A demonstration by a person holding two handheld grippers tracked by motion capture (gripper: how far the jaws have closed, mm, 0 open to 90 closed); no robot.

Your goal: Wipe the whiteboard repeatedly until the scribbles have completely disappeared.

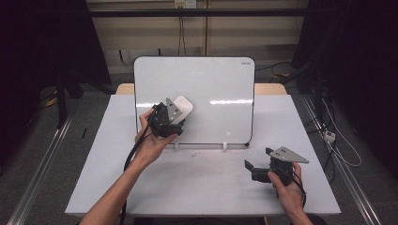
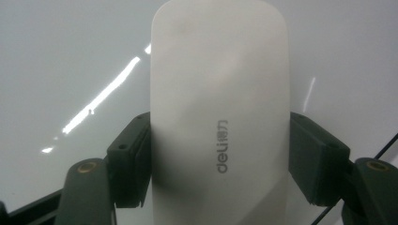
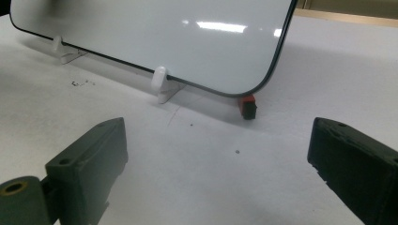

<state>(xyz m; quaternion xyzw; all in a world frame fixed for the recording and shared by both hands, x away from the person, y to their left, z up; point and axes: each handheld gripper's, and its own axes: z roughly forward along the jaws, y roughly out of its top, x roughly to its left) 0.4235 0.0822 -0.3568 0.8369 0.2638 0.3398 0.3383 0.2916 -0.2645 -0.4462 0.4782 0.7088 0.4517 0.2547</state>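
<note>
Eraser: a white eraser (image 2: 218,117) with grey "deli" lettering was held flat against the whiteboard (image 1: 220,84), in the board's lower left part, near its left edge.
Left gripper: the left gripper (image 1: 180,112) was clenched on the eraser, one black pad pressed to each long side; in the left gripper view the eraser rose up between the jaws with the shiny board behind it.
Left hand: the hand (image 1: 150,140) reached in over the table's left half, just in front of the board's bottom edge.
Right gripper: the right gripper (image 1: 256,159) was released, its jaws standing wide apart with nothing between them; it was low over the table's front right part, well apart from the board.
Whiteboard: it stood tilted back on small white feet (image 3: 159,82) at the table's rear middle.
Red piece: a small red and black piece (image 3: 247,107) lay on the table (image 1: 211,187), touching the board's lower right corner.
Specks: a few dark specks (image 3: 80,83) lay on the table in front of the board's bottom edge.
</note>
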